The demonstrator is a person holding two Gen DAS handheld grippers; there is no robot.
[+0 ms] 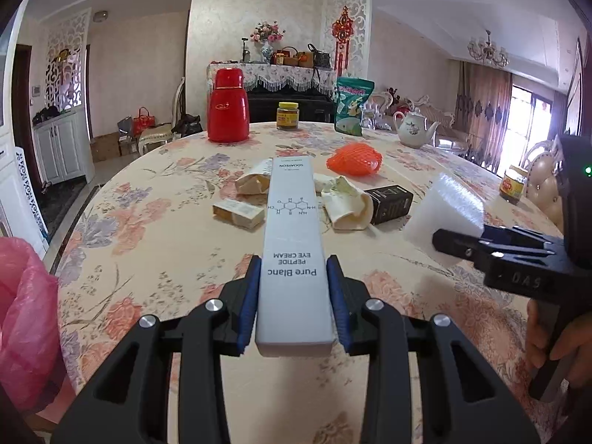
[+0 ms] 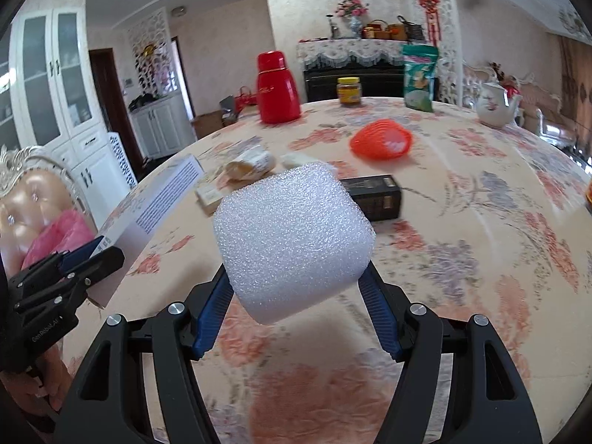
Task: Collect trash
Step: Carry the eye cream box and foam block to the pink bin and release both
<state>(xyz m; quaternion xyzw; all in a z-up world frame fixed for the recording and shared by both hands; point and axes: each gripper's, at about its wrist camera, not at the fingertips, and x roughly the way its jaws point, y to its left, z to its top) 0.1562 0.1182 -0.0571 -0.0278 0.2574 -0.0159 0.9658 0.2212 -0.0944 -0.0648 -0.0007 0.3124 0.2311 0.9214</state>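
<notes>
Above the floral table, the left gripper clamped a long white eye-cream box between its blue pads, the box pointing forward along the fingers. To its right, the right gripper held a white foam block in wide-set jaws. Ahead of both lay crumpled wrappers, a black carton and orange netting. A pink bag sat at the left gripper's left.

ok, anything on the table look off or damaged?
Yes, near the table's middle: a crumpled paper wrapper, a torn-open paper packet and an orange foam net lie loose. Small tan box and black box lie flat. No spill visible.
</notes>
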